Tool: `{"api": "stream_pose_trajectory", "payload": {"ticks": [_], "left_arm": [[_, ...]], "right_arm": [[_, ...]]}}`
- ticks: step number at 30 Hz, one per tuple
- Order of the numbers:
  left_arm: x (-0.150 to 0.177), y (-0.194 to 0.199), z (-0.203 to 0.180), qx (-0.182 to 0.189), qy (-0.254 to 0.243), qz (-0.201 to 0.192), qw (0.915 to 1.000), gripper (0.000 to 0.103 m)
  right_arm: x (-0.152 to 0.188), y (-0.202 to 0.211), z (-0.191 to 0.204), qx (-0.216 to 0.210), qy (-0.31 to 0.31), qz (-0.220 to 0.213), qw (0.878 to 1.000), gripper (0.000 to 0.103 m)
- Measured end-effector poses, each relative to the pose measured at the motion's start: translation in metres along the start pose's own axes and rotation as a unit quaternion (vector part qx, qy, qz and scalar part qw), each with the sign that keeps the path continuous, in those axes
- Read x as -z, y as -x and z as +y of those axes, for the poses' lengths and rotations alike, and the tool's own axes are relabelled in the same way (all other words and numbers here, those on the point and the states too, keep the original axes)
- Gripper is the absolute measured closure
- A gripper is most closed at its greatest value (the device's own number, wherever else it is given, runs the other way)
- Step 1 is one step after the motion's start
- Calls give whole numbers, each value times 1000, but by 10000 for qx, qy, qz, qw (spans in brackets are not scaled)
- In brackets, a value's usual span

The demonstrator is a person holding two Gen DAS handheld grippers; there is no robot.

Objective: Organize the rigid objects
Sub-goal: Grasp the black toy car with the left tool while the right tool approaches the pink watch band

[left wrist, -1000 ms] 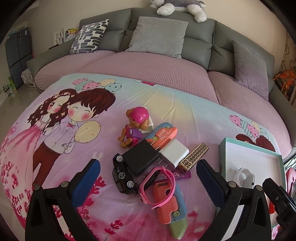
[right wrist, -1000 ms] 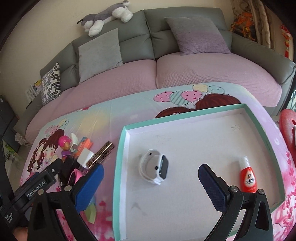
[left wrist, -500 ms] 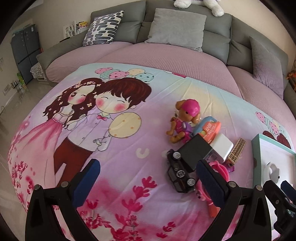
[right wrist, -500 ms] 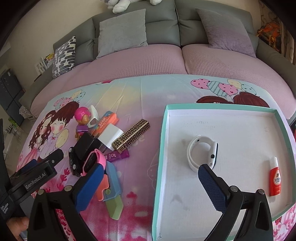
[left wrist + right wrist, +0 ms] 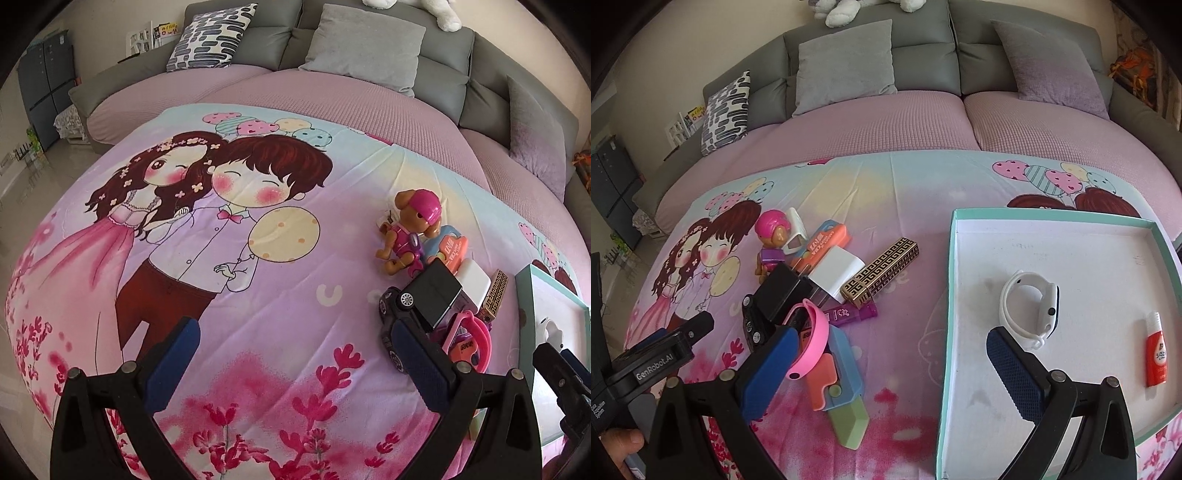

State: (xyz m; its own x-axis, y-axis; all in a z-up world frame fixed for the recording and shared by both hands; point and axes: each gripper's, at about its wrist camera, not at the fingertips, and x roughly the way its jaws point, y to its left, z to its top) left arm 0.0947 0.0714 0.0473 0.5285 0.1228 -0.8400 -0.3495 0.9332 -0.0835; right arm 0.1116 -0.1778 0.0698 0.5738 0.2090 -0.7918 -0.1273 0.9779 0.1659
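In the left wrist view, the left gripper [image 5: 295, 360] has its jaws spread wide and holds nothing. Between the jaws is only the bed cover [image 5: 229, 295]. The pile of toys sits to the right of the jaws. The black toy car [image 5: 397, 314] lies right at the tip of the right jaw, and I cannot tell if they touch. The toy dog [image 5: 410, 230] is ahead of that jaw, farther off. The box [image 5: 528, 284] is farther right still.

In the right wrist view, the right gripper [image 5: 886, 356] also has its jaws spread wide and empty. Its left jaw is over the pink band [image 5: 809, 341] at the near edge of the pile. Its right jaw is over the box [image 5: 1052, 221], close to the white watch [image 5: 1030, 306]. The red tube [image 5: 1156, 354] is in the box too, right of that jaw. The gold case [image 5: 881, 271] lies ahead between the jaws, its long side slanting up to the right. This gripper looks like the nearer one to it.
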Motion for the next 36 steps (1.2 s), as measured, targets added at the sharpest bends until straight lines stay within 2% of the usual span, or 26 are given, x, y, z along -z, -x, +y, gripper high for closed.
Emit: {"api": "stream_pose_trajectory", "payload": {"ticks": [6,15,22,25,28,31,33,36], "left_arm": [[1,-10,3,396,73,209,9990,0],[2,-26,-22,932,-110,458,9945,0],[3,-36,-45,1057,-281,551,9925,2],[4,-37,-54,1078,-390,531,9920,10],[4,-36,-54,1254,-363,535,9900,19],[7,-33,-49,1434,-327,575,9875,32],[8,-32,-47,1484,-307,581,9867,48],[10,-31,-43,1551,-277,607,9856,56]], "right_arm": [[3,-6,13,-267,102,45,9996,0],[2,-4,10,-131,6,-29,9999,0],[1,-4,5,-133,-151,-45,9998,0],[1,-3,4,-100,-154,-53,9998,0],[1,-3,2,-98,-191,-54,9998,0],[1,-4,2,-94,-192,-43,9998,0],[2,-4,3,-91,-188,-36,9998,0],[2,-5,3,-94,-191,-32,9998,0]]}}
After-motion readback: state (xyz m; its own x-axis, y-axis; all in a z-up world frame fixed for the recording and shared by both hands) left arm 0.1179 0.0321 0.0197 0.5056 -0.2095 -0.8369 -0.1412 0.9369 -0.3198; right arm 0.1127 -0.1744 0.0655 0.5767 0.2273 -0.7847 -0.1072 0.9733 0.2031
